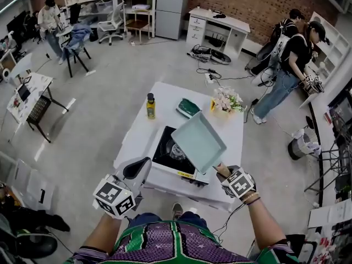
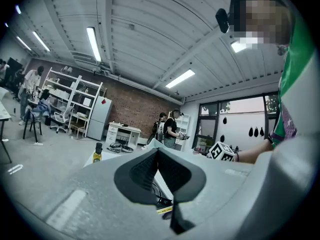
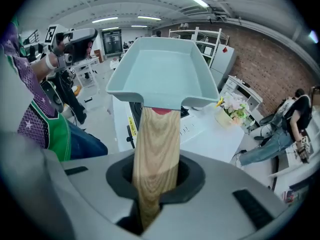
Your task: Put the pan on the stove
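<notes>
A square pale-teal pan (image 1: 199,141) with a wooden handle (image 3: 156,149) hangs tilted in the air above the black portable stove (image 1: 165,154), which sits at the near side of the white table (image 1: 140,139). My right gripper (image 1: 223,172) is shut on the handle's end. In the right gripper view the pan (image 3: 162,71) is empty and fills the upper middle, ahead of the gripper (image 3: 156,176). My left gripper (image 1: 137,169) hovers by the table's near left corner, left of the stove. It is shut with nothing in it (image 2: 159,176).
On the table's far side stand a yellow bottle (image 1: 150,106), a green object (image 1: 188,108) and a pot of flowers (image 1: 226,99). Cables lie on the floor behind the table. People stand at the back right (image 1: 291,65) and back left (image 1: 52,21).
</notes>
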Demonstrator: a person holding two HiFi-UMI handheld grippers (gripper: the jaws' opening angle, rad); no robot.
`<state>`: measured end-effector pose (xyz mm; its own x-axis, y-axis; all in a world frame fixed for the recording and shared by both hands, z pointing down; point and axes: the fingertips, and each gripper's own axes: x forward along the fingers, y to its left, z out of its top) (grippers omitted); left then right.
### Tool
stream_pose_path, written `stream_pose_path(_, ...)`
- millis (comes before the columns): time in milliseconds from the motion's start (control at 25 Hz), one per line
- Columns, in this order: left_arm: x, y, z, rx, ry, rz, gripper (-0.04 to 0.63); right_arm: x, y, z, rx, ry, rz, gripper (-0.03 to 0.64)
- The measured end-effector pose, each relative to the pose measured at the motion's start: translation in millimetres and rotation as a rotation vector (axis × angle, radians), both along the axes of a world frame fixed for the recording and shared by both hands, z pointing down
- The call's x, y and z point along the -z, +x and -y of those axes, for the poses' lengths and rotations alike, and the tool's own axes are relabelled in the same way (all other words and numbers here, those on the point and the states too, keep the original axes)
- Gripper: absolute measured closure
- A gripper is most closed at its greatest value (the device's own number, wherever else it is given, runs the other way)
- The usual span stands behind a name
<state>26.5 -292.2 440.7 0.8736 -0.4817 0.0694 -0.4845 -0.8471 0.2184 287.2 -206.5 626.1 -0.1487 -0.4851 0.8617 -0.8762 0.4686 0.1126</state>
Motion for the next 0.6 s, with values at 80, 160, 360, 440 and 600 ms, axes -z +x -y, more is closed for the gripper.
stream_pose_path(80, -1.2, -1.6, 2.5, 0.023, -0.004, 0.002, 0.578, -5.4, 3.3, 6.6, 0.038, -0.014, -0.013, 0.569)
stream_pose_path(160, -4.3, -1.8, 3.4, 0.045, -0.009, 0.003, 0.578, -9.5, 4.6, 15.6, 0.077, -0.01, -0.023, 0.568)
stream_pose_path(360, -14.5, 3.5, 1.5, 0.088, -0.026, 0.018, 0.578, -27.2, 9.5, 25.8, 0.147, -0.062, -0.025, 0.569)
stream_pose_path(440, -17.4, 6.4, 1.6, 0.096, -0.029, 0.024, 0.578, -33.4, 12.1, 30.5, 0.175, -0.079, -0.03, 0.569)
stream_pose_path(600, -22.2, 5.9, 0.6, 0.127, -0.038, 0.033, 0.578, -47.3, 12.4, 38.2, 0.248, -0.11, -0.044, 0.568)
